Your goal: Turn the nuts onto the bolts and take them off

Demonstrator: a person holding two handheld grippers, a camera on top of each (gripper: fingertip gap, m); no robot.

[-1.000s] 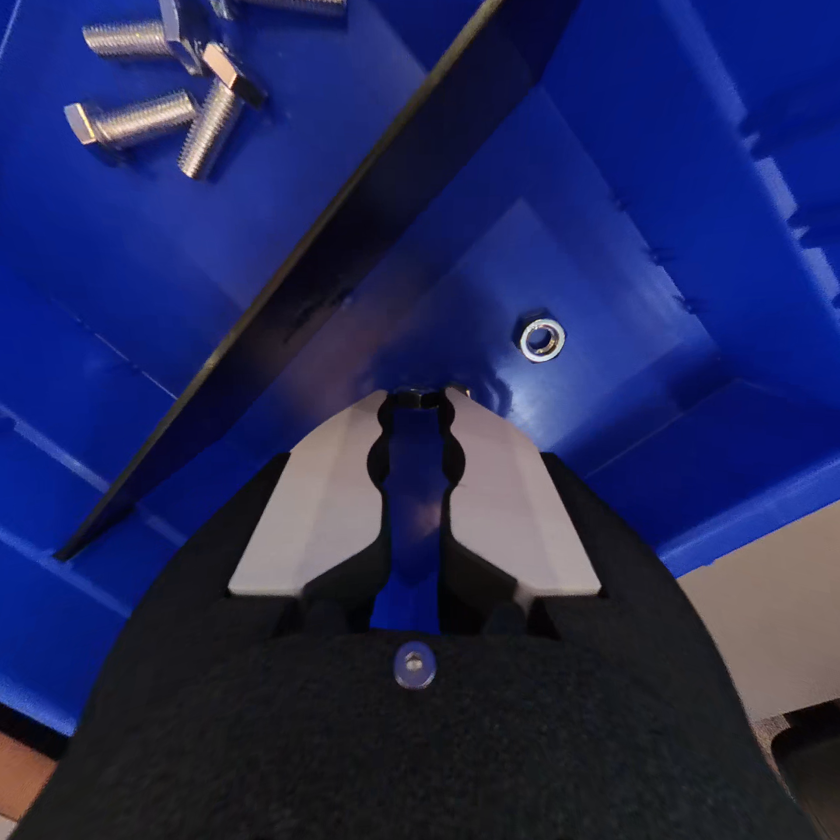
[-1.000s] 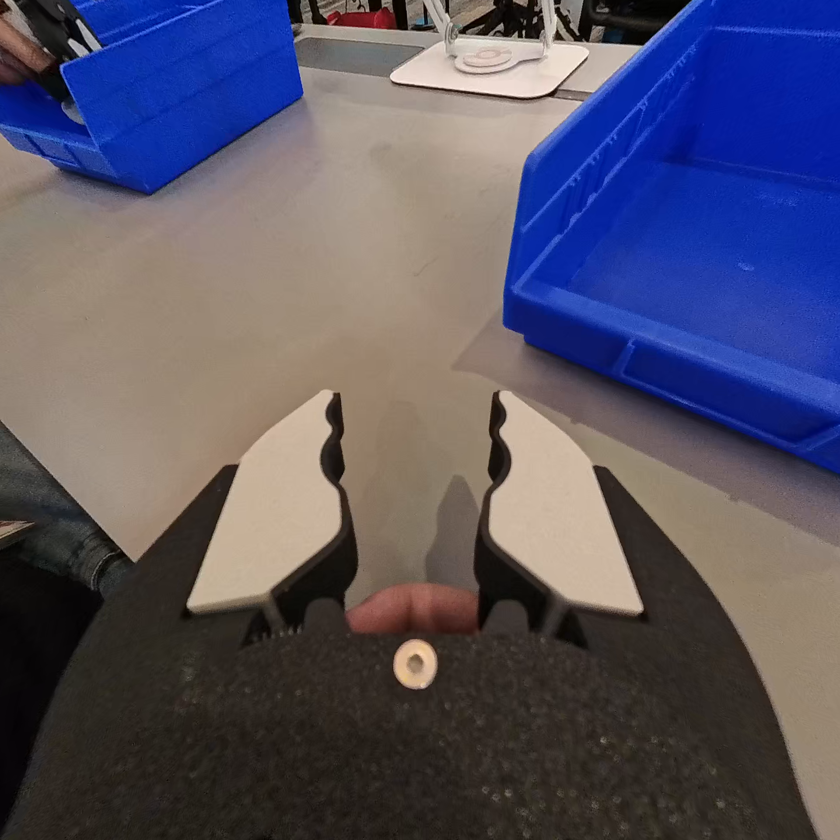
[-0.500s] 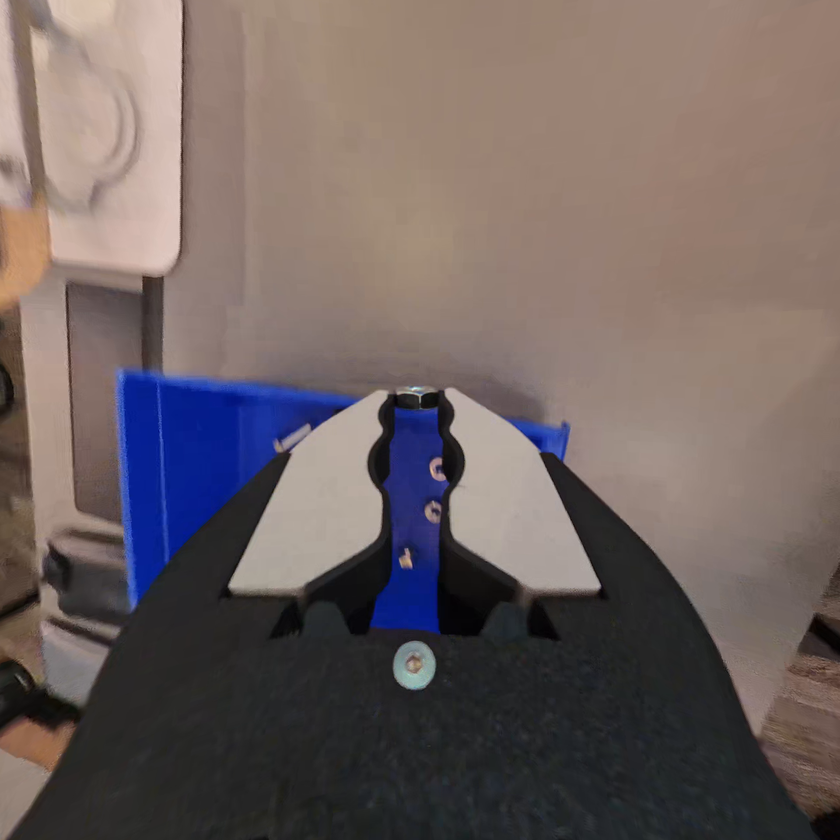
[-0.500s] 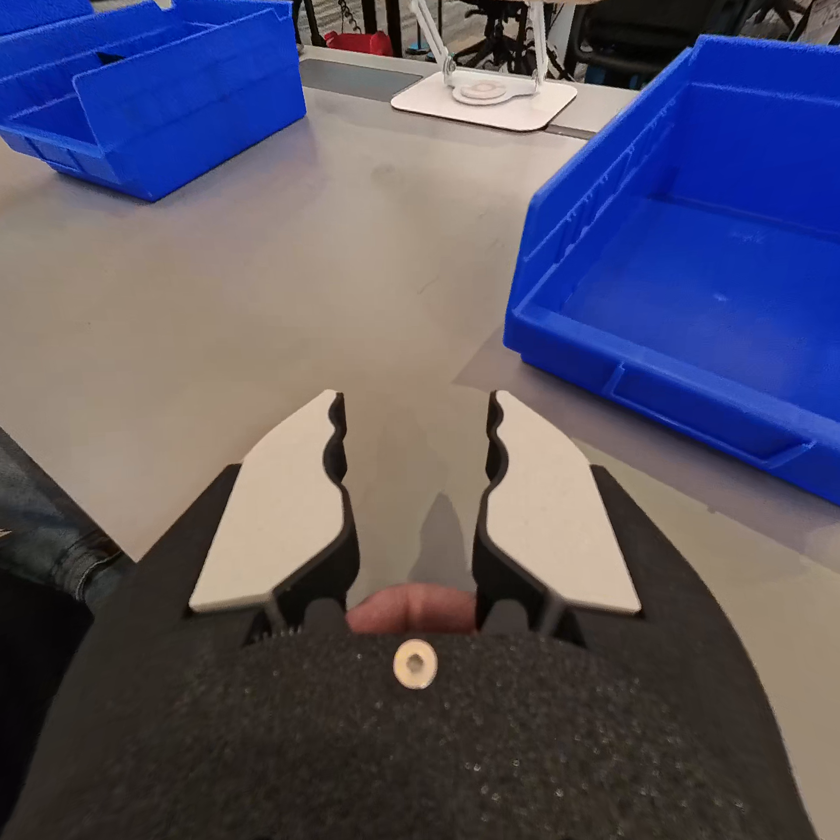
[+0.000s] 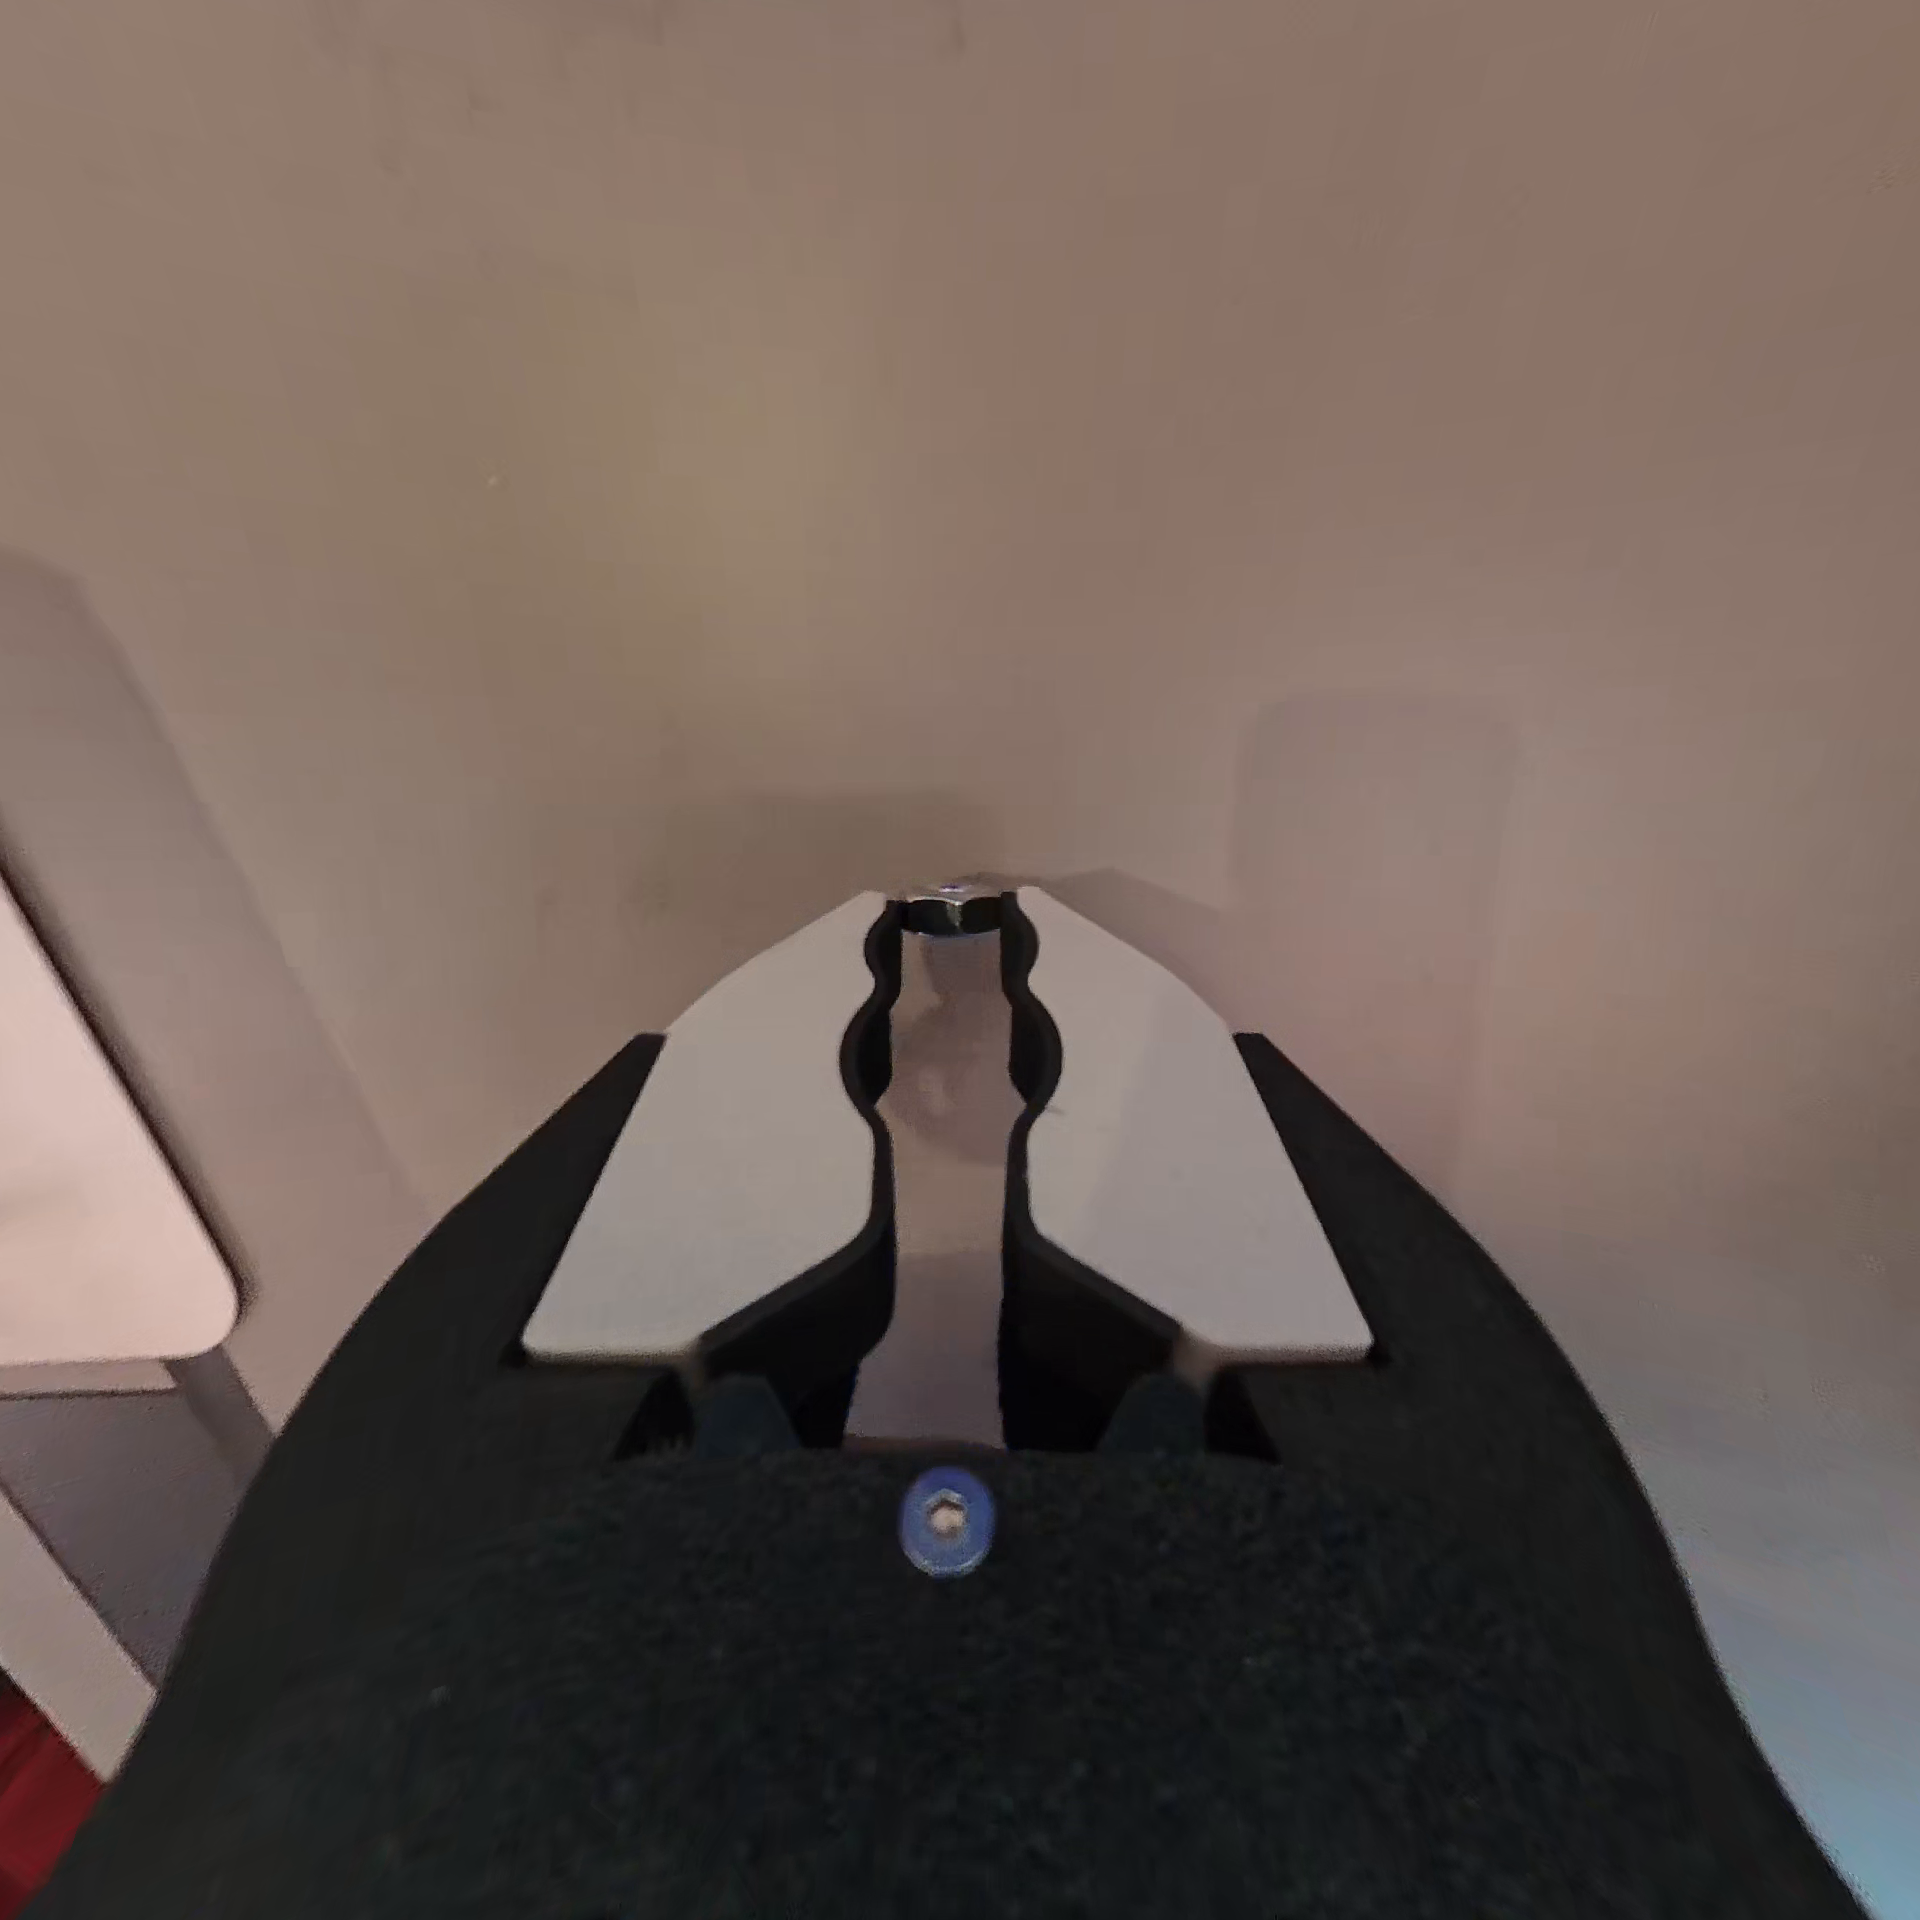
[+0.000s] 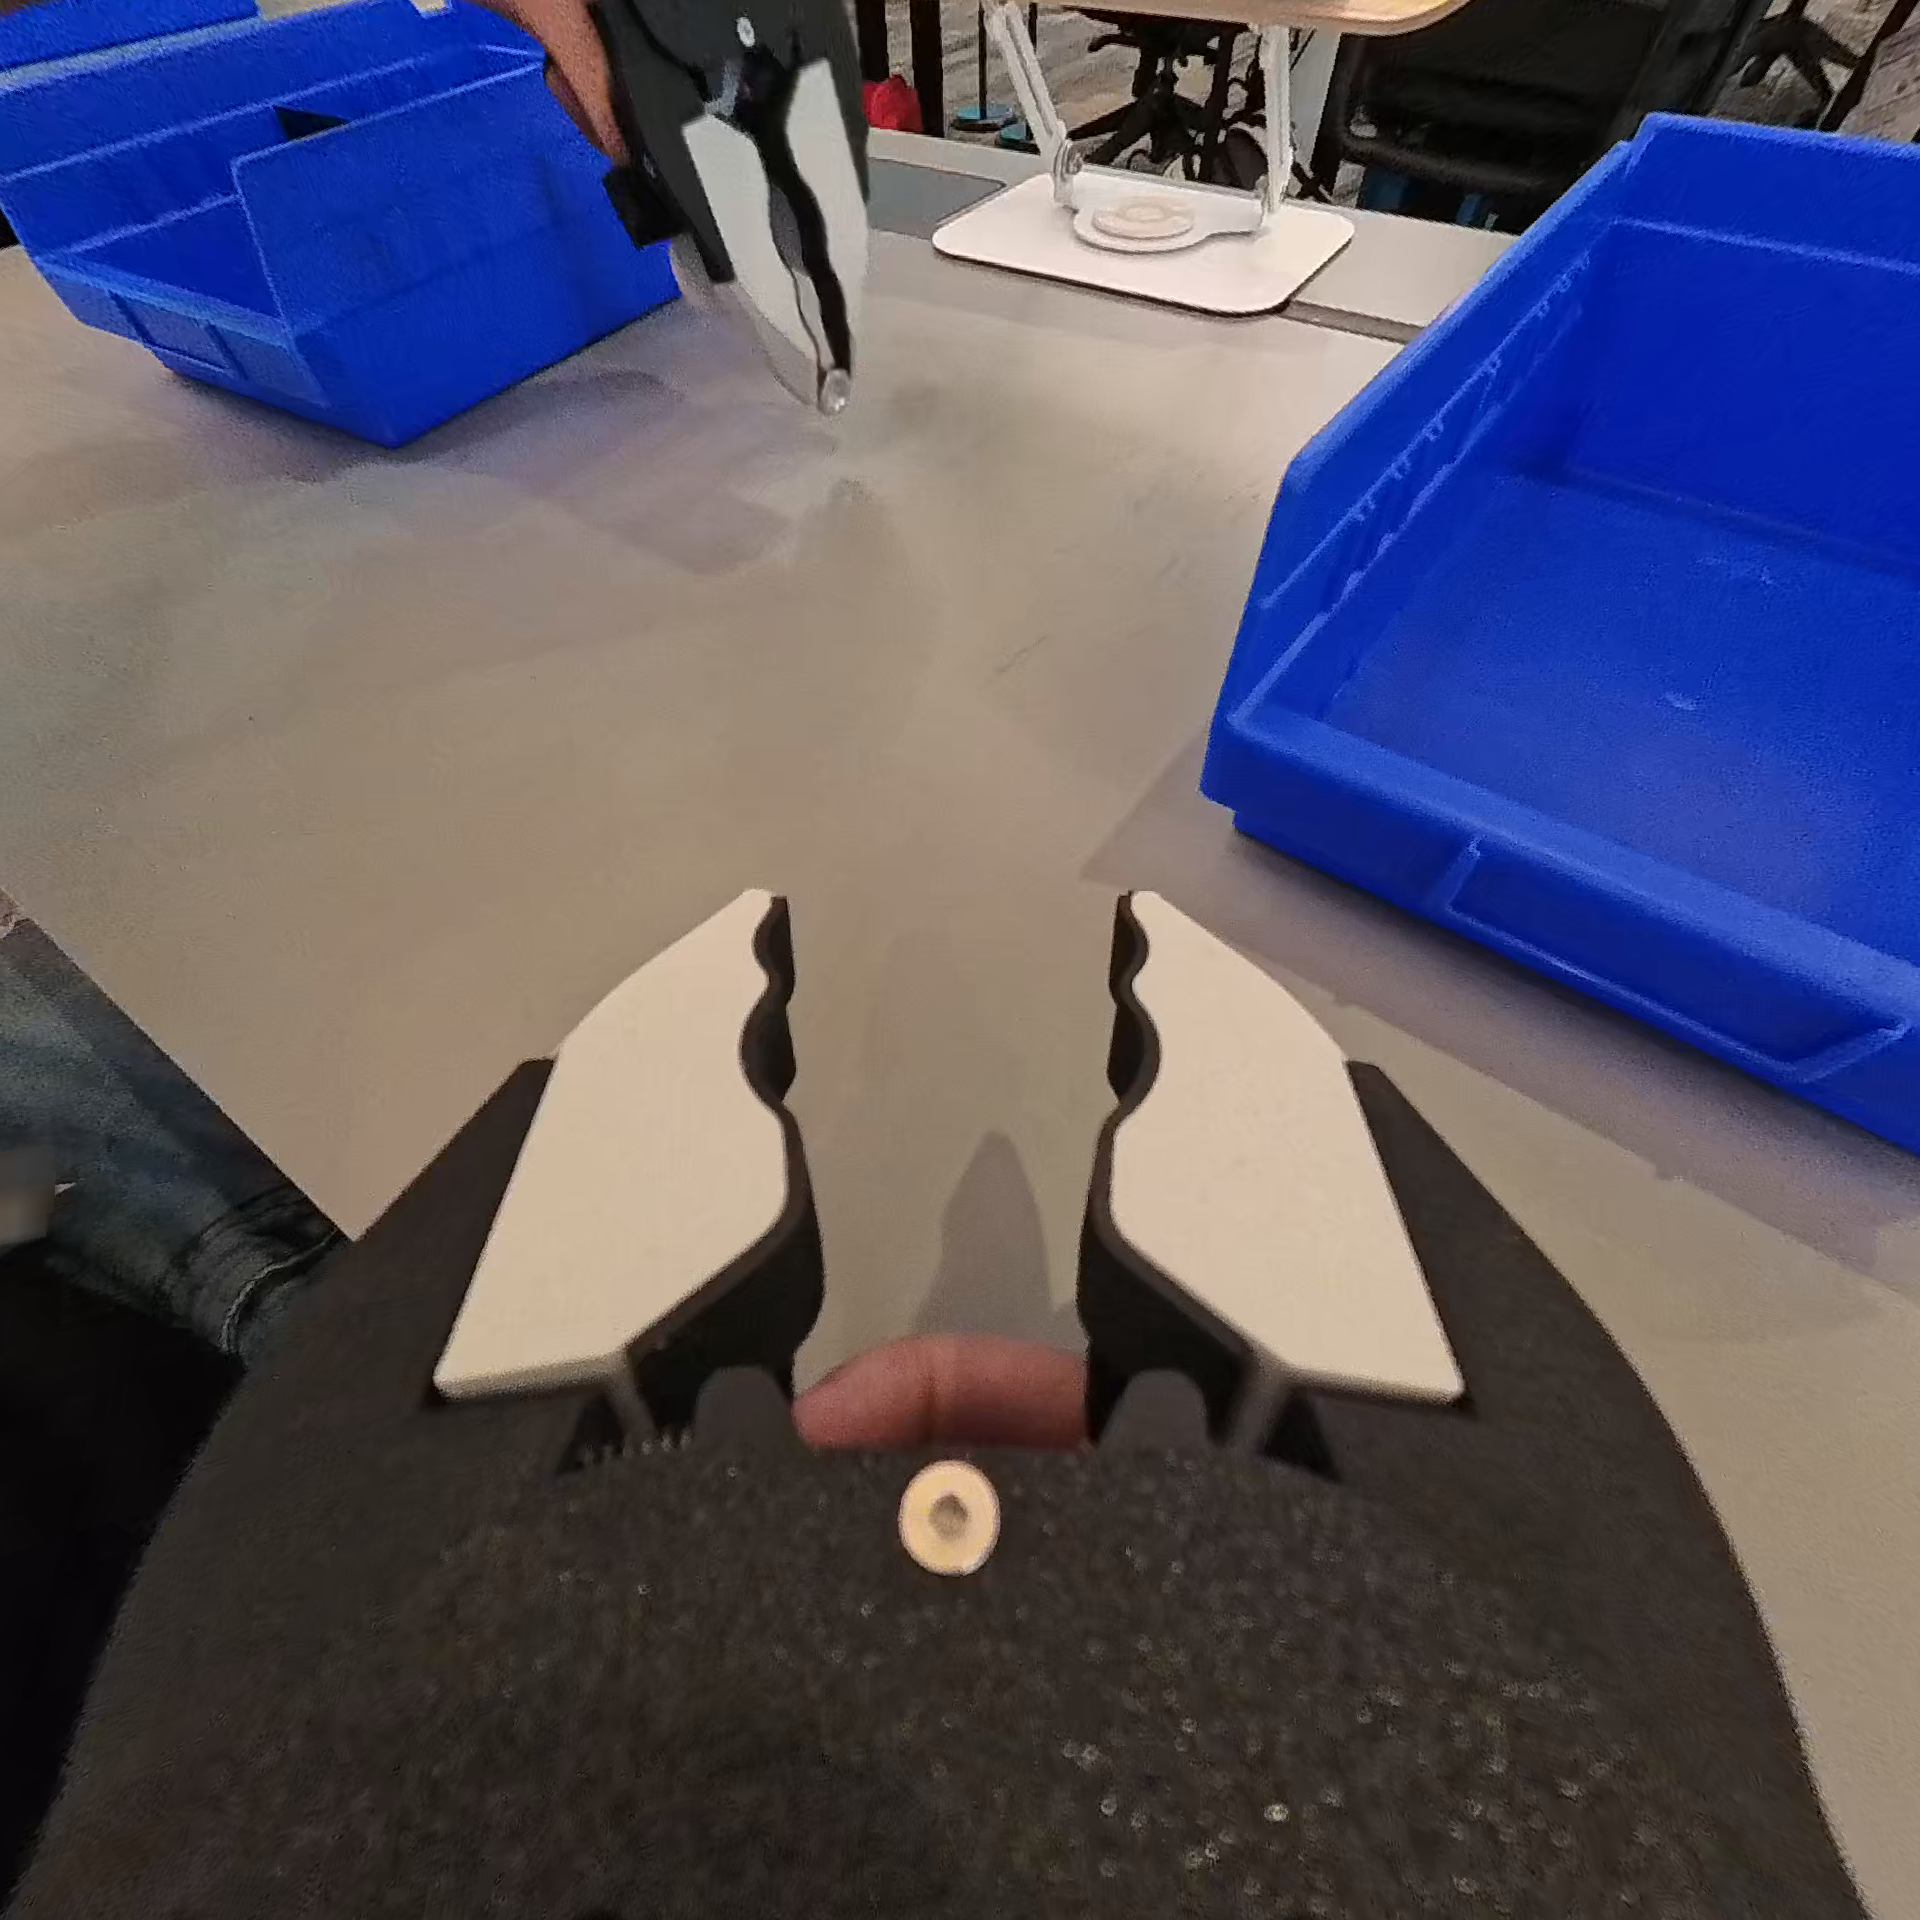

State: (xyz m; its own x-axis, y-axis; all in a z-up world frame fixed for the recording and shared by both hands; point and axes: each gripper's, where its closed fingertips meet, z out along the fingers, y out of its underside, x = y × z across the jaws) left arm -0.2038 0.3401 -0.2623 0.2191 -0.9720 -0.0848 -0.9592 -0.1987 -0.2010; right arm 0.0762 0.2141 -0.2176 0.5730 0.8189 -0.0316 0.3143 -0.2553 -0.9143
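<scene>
Left gripper (image 5: pixel 948 906) pinched on a nut (image 5: pixel 948 914) at its very tips — above bare grey table (image 5: pixel 935 416). Right gripper (image 6: pixel 951 914) spread wide, empty; blue bin (image 6: pixel 1351 821) just right.

left claw (image 5: pixel 951 906): pinched shut, tips pointing down | right claw (image 6: pixel 951 914): spread apart

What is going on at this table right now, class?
A person is working with two handheld grippers. The left gripper is shut on a small metal nut at its tips and holds it above the grey table, away from the divided blue bin. The right gripper is open, holding nothing, near the table's front edge beside another blue bin. No bolt shows yet.
</scene>
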